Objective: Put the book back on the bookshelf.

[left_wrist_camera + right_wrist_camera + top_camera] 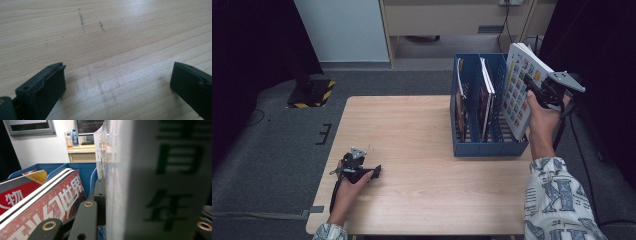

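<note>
My right gripper (533, 86) is shut on a white book with a colourful picture-grid cover (518, 95), held upright and tilted over the rightmost slot of a blue file rack (489, 148). In the right gripper view the book (160, 170) is pinched between the jaws of my right gripper (152, 205), close to the rack's blue wall (77, 167). My left gripper (376, 172) lies on the wooden table (412, 130) at the front left. Its jaws stand wide apart, so this gripper (117, 77) is open over bare wood (112, 37).
Two magazines stand in the rack's left and middle slots (460, 95) (486, 95); their red covers (50, 202) (15, 192) show beside the held book. The rack sits at the table's right edge. Grey carpet surrounds the table, and a cabinet stands behind.
</note>
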`<state>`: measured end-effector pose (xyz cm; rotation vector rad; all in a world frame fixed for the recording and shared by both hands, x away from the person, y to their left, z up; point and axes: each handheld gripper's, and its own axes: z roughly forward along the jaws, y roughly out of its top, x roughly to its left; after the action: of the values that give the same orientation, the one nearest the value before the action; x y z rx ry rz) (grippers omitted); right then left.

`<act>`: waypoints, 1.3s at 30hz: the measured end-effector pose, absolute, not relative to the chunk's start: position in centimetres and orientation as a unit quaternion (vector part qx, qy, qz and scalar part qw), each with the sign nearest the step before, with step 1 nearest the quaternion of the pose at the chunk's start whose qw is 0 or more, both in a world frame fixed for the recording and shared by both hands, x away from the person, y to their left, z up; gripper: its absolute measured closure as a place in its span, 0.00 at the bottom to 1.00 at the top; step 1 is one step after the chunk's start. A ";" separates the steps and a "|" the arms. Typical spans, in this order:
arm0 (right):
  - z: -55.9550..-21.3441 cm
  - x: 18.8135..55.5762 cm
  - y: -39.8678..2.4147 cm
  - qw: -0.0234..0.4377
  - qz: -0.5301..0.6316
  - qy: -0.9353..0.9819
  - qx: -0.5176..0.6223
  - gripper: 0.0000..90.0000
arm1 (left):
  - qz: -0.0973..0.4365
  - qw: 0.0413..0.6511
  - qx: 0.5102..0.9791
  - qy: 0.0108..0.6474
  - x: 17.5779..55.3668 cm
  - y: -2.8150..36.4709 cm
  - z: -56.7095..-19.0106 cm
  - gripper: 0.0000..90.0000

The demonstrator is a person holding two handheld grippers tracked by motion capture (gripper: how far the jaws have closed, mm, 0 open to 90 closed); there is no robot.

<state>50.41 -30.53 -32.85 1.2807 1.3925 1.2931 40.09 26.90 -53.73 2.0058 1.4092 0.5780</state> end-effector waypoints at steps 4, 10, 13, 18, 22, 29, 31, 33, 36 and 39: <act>-33.3 50.5 -30.5 0.413 0.513 0.551 0.513 0.82 | 0.219 0.306 0.758 0.533 40.1 26.9 -53.7 0.00; -33.6 50.6 -30.8 0.410 0.520 0.542 0.518 0.82 | 0.219 0.306 0.757 0.534 40.1 26.9 -53.7 0.00; -33.6 50.7 -31.0 0.412 0.521 0.540 0.517 0.82 | 0.219 0.306 0.757 0.534 40.1 26.9 -53.7 0.00; -33.8 50.8 -30.8 0.418 0.515 0.540 0.518 0.82 | 0.219 0.306 0.757 0.534 40.1 26.9 -53.7 0.00; -34.1 50.8 -30.6 0.421 0.516 0.538 0.517 0.82 | 0.219 0.306 0.757 0.534 40.1 26.9 -53.7 0.00; -35.2 51.0 -30.3 0.418 0.510 0.545 0.518 0.82 | 0.219 0.306 0.758 0.533 40.1 26.8 -53.7 0.00; -35.4 51.0 -30.3 0.415 0.516 0.539 0.520 0.82 | 0.219 0.306 0.758 0.533 40.1 26.8 -53.7 0.00; -35.5 51.1 -30.2 0.412 0.520 0.538 0.519 0.82 | 0.219 0.306 0.758 0.533 40.1 26.8 -53.7 0.00; -35.6 51.1 -30.2 0.413 0.520 0.539 0.519 0.82 | 0.219 0.306 0.758 0.533 40.1 26.8 -53.7 0.00; -35.9 51.1 -30.2 0.413 0.520 0.539 0.519 0.82 | 0.219 0.306 0.758 0.533 40.1 26.8 -53.7 0.00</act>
<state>51.08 -30.16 -35.90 1.3039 1.3551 1.3064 40.10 26.83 -53.73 2.0050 1.4110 0.5795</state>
